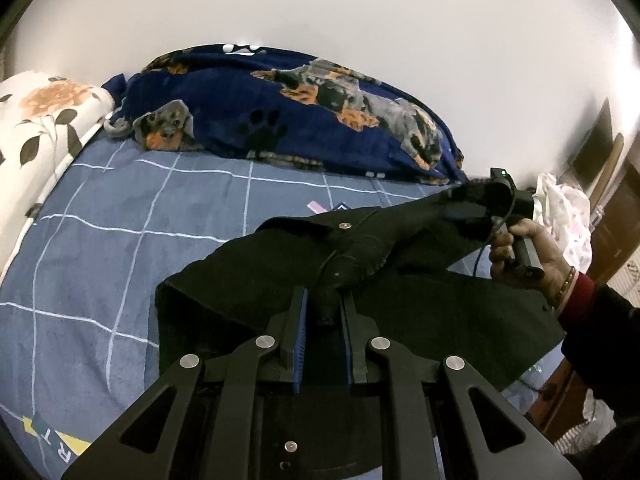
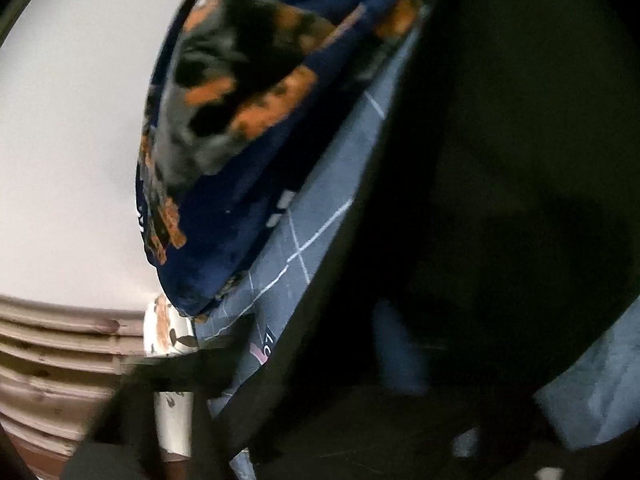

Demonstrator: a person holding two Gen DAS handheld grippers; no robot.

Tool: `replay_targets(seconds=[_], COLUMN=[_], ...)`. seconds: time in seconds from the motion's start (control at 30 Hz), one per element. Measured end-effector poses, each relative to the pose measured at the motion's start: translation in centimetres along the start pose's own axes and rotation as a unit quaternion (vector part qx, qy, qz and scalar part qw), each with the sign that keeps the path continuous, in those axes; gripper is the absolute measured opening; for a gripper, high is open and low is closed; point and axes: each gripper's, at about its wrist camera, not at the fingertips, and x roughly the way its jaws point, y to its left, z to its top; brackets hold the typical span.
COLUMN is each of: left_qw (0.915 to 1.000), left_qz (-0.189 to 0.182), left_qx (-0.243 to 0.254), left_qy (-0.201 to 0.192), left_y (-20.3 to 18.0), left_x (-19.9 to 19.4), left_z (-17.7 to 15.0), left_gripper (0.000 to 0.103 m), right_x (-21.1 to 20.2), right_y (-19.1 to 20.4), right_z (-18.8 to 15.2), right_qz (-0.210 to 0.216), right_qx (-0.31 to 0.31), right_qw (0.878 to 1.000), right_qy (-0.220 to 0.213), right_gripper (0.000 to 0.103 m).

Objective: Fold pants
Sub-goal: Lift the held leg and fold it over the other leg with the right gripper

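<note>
The blue checked bedsheet (image 1: 120, 216) showed the letters "RT" near my left corner (a "07" in the right view, blurred). My left fingers (image 1: 324, 316) were pressed together, pinching a bunched fold of the black cotton pants (image 1: 280, 268), which lay spread across the bed ahead of them. My right fingers (image 1: 476, 210) were closed on the pants' far edge, lifting it beside the navy dog-print blanket (image 1: 248, 100).
</note>
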Motion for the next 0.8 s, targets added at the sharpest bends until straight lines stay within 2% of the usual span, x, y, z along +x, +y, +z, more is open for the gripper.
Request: replay_targets(seconds=[0.13, 0.23, 0.27, 0.37, 0.5, 0.6, 0.67, 0.8], left_qw=[0.9998, 0.9996, 0.9994, 0.9989, 0.9977, 0.9957, 0.9940, 0.9906], left_qz=[0.019, 0.029, 0.033, 0.043, 0.053, 0.065, 0.074, 0.089], left_qx=[0.004, 0.005, 0.004, 0.002, 0.005, 0.021, 0.036, 0.042], left_qy=[-0.001, 0.004, 0.007, 0.019, 0.042, 0.063, 0.072, 0.095], left_y=[0.2, 0.8, 1.1, 2.2, 3.0, 3.1, 3.1, 4.0], left_x=[-0.5, -1.2, -1.5, -2.5, -3.2, -3.5, -3.6, -3.2], left_z=[0.1, 0.0, 0.0, -0.7, -2.6, -4.7, -6.1, -8.7], left_gripper=[0.015, 0.016, 0.016, 0.016, 0.016, 0.016, 0.016, 0.017], right_x=[-1.7, -4.4, -5.9, -9.1, -12.0, -12.2, -12.0, -11.5], right_y=[1.1, 1.9, 2.5, 2.0, -1.6, -4.7, -6.4, -8.3], right_z=[-1.7, -4.1, -6.0, -10.8, -16.6, -20.4, -22.4, -24.4], right_qz=[-0.002, 0.010, 0.005, 0.004, -0.001, -0.014, -0.023, -0.035], right_qx=[-0.046, -0.082, -0.111, -0.143, -0.125, -0.093, -0.081, -0.071], right_qw=[0.999, 0.995, 0.992, 0.987, 0.991, 0.995, 0.996, 0.997], right_qy=[-0.029, -0.055, -0.064, -0.070, -0.055, -0.034, -0.023, -0.005], right_gripper=[0.006, 0.006, 0.006, 0.006, 0.006, 0.006, 0.006, 0.006])
